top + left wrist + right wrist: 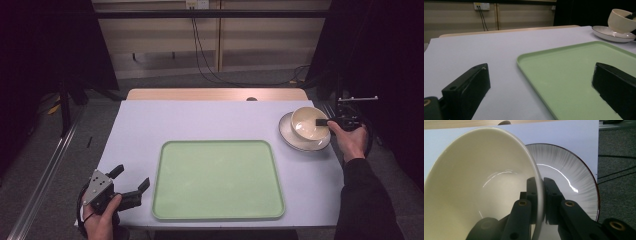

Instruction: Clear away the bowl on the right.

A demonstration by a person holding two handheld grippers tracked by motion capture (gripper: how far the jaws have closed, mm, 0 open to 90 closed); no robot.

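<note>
The right claw (539,195) pinched the cream bowl's (308,123) rim, one jaw inside, tilting it on the ribbed plate (289,136) at the tabletop's (200,120) far right, probably for lifting toward the green tray (218,179). The left claw (131,181) waited wide open beside the tray.

Two hand-held grippers, one at each side of the table.

The person's left hand (100,220) holds the left gripper (131,179) at the near left corner, its two black jaws spread wide apart and pointing forward, holding nothing. The right hand (350,140), with a dark sleeve on the forearm, holds the right gripper (322,122) at the far right, its jaws pressed together on the rim of the bowl (306,122).
</note>
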